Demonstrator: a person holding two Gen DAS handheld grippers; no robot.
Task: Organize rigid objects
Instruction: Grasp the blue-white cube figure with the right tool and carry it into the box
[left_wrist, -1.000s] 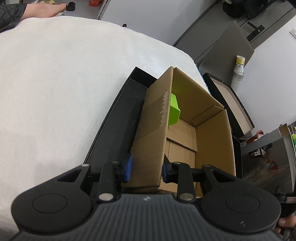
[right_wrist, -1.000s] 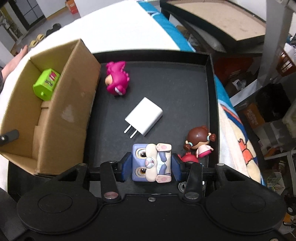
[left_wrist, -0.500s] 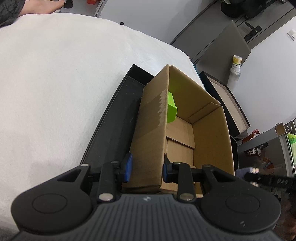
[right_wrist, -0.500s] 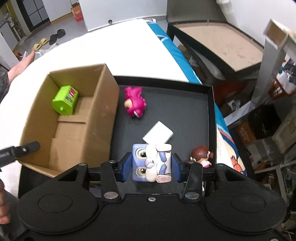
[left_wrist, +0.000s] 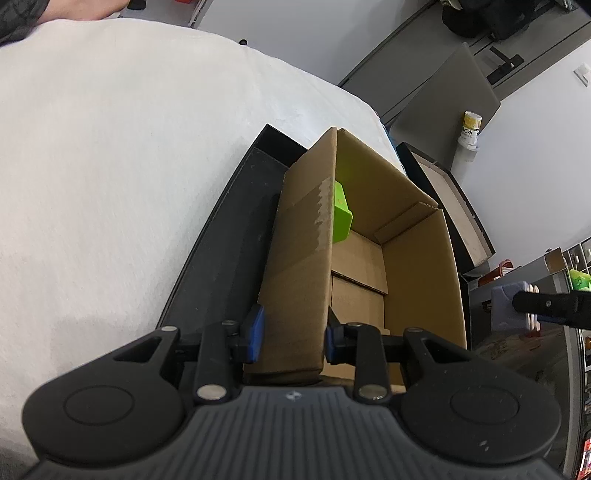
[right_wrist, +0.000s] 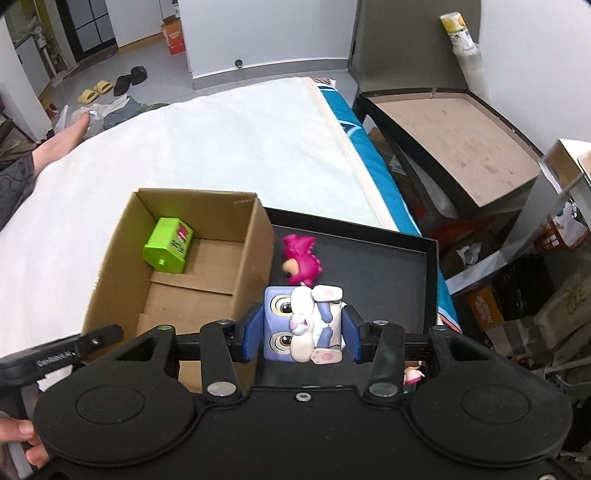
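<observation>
Right view only: pink toy (right_wrist: 301, 254) on black tray (right_wrist: 388, 266) | green block (right_wrist: 168, 244) in cardboard box (right_wrist: 192, 269), half hidden in left view | left claw (left_wrist: 291, 334) clamps box wall | right claw (right_wrist: 301, 328) grips purple bunny cube (right_wrist: 303, 325) above tray beside box.

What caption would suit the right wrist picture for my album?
Right gripper holds a purple bunny cube toy above the black tray, beside the cardboard box.

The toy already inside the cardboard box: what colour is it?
Lime green, with a red-and-white label; clearest in the right wrist view.
</observation>
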